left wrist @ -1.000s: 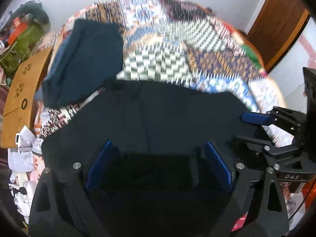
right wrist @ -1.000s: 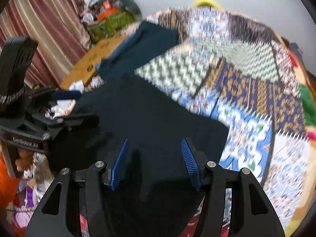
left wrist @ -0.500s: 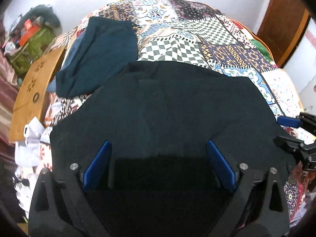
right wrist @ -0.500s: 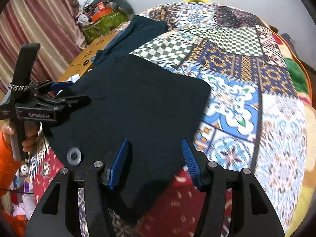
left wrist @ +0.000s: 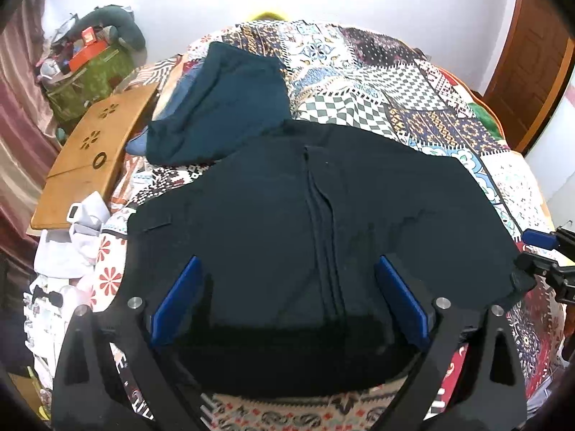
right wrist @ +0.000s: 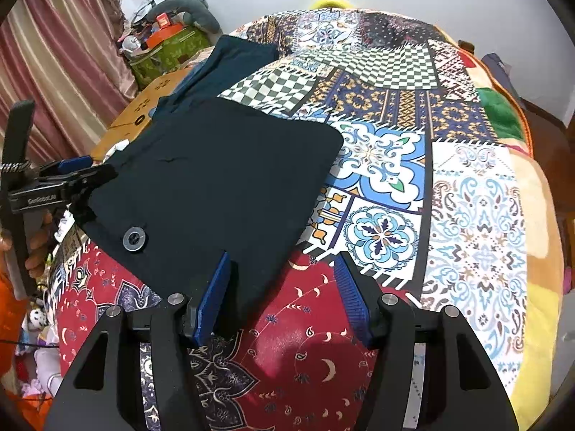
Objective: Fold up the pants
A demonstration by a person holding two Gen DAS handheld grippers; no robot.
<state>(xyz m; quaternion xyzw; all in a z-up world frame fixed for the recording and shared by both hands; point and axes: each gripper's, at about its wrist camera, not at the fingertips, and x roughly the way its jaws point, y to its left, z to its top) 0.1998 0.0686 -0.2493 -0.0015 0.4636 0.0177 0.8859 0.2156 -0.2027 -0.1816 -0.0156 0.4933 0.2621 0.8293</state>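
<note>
Right wrist view: both grippers' jaws spread, right gripper (right wrist: 284, 298) and left gripper (right wrist: 90, 172) at the black pants (right wrist: 215, 179).

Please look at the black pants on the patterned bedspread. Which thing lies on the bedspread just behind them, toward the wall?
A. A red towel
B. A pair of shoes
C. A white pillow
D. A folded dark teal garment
D. In the left wrist view a folded dark teal garment lies on the bedspread just past the far edge of the black pants; no pillow, towel or shoes show there.
</note>
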